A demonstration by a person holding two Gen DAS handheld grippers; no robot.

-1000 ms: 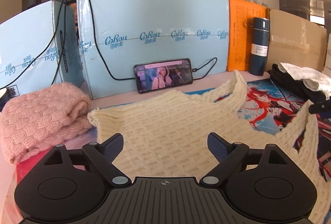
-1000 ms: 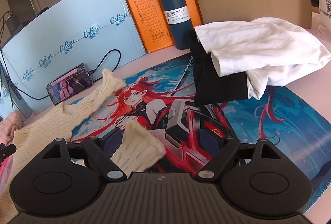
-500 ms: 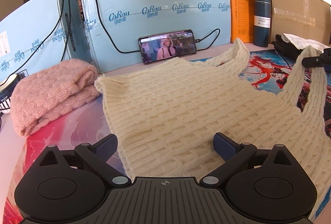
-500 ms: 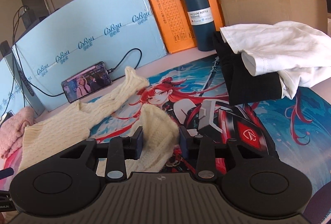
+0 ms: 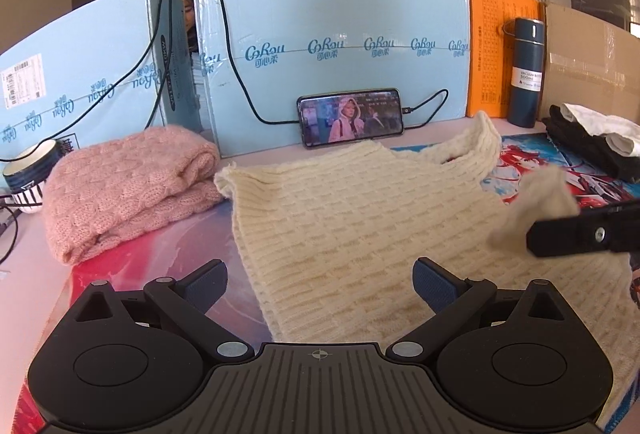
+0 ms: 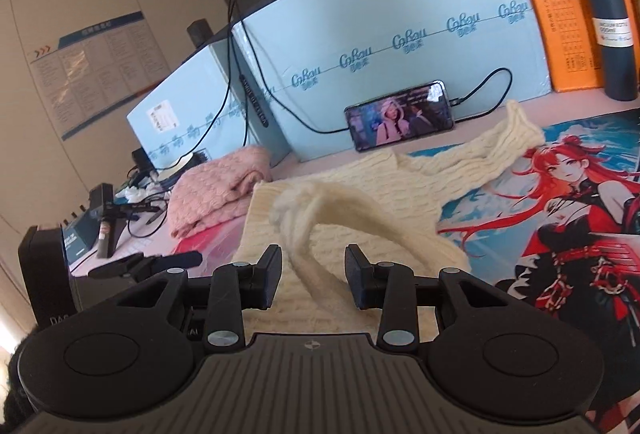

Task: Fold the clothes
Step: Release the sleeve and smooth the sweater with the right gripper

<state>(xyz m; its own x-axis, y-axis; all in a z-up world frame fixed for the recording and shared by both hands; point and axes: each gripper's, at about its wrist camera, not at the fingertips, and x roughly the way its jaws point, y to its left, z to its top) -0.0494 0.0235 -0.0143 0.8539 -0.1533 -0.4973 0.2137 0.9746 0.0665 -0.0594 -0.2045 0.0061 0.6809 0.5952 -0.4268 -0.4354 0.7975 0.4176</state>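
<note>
A cream knitted sweater (image 5: 360, 209) lies spread on the printed desk mat (image 6: 568, 218). My left gripper (image 5: 320, 282) is open and empty, low over the sweater's near left hem. My right gripper (image 6: 313, 274) is shut on the sweater's near sleeve (image 6: 320, 218) and holds its cuff over the sweater's body; the jaws stand part way closed with the knit between them. In the left wrist view that cuff (image 5: 540, 201) hangs from the right gripper's finger (image 5: 580, 234) at the right. The far sleeve (image 6: 480, 149) lies stretched toward the back right.
A folded pink knit (image 5: 124, 185) lies at the left. A phone (image 5: 350, 121) leans on blue boxes (image 5: 340, 45) at the back, with its cable. A dark flask (image 5: 526, 73) and a pile of black and white clothes (image 5: 592, 141) stand at the right. A mug (image 5: 28, 169) is far left.
My right gripper closed on the near sleeve's cuff, then lifted and carried it left over the sweater's body. My left gripper stayed open near the hem.
</note>
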